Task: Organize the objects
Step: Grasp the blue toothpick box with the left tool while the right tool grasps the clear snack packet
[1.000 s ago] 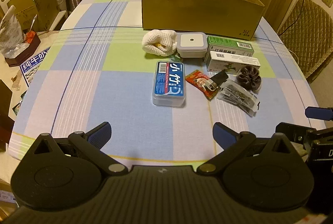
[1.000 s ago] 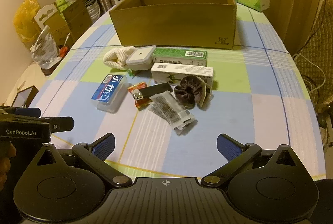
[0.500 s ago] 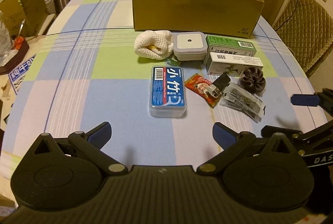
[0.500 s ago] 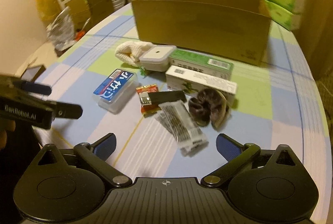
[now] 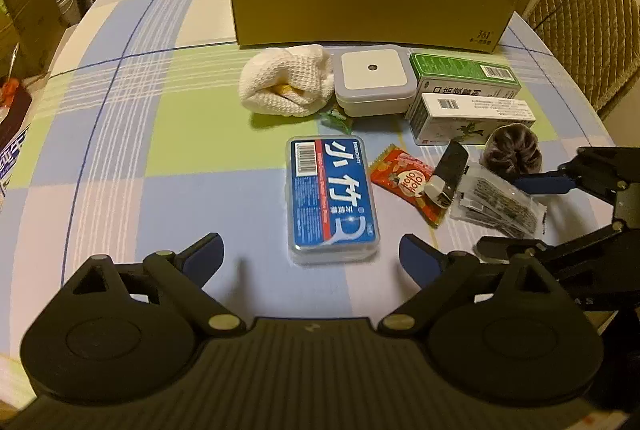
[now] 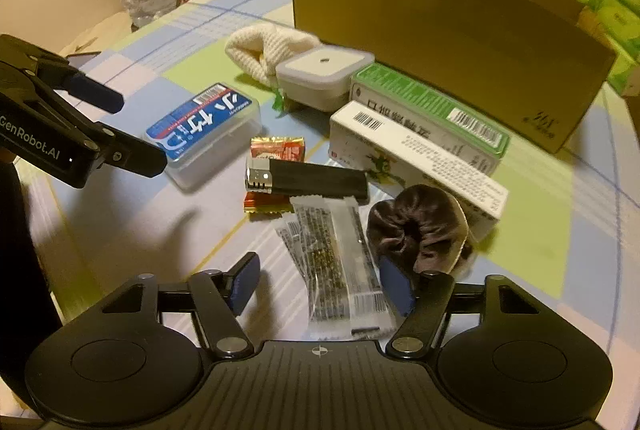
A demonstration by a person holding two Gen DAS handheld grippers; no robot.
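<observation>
Looking forward low over the table [image 5: 120, 118], left from nearer-left, right close-in; sharing the clutter before the box [image 6: 440, 14].

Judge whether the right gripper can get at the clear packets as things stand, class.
Probably yes. The right gripper is open and already straddles the clear packets; nothing lies on their near end. The brown scrunchie crowds one finger, so it might get nudged.
</observation>
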